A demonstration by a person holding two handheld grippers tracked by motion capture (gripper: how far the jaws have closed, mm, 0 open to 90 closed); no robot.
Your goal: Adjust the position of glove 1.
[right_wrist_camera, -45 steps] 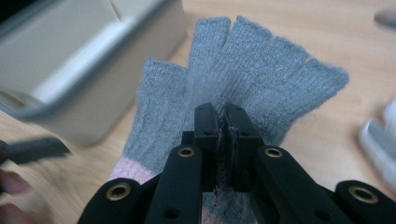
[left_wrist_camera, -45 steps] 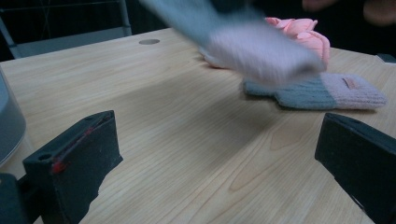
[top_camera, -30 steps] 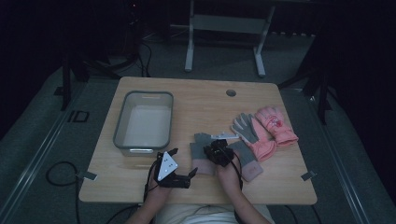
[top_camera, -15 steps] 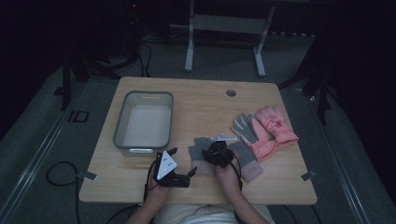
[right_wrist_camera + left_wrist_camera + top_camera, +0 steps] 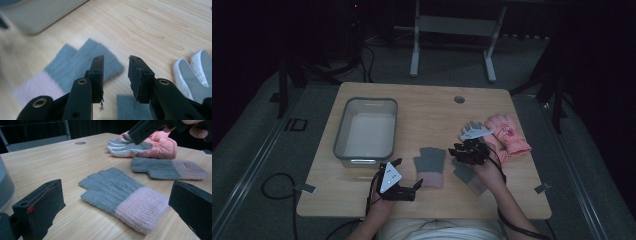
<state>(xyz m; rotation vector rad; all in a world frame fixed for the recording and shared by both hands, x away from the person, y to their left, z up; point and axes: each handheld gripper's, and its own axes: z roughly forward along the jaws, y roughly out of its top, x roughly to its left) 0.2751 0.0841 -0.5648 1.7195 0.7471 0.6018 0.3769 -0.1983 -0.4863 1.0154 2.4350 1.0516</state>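
**Two knitted gloves flat on the worktop, both tongs empty**

On the wooden worktop a grey knitted glove with a pink cuff lies flat near the front edge, fingers pointing away from the person. In the left gripper view the same glove sits just ahead of the left tongs, whose jaws stand wide apart on either side of it with nothing between the pads. In the high view the left tongs rest low on the worktop, just left of the glove's cuff.

A second grey-and-pink glove lies to the right of the first, partly under the person's right hand. The right tongs hover above the worktop between this glove and a pink padded glove, which lies beside a grey-and-white glove near the right side. In the right gripper view the right tongs have a clear gap between the jaws; they have just been closing a little, and no fabric is between them. Below them the first glove appears blurred.

A grey plastic tub stands on the left part of the worktop, well apart from the gloves.
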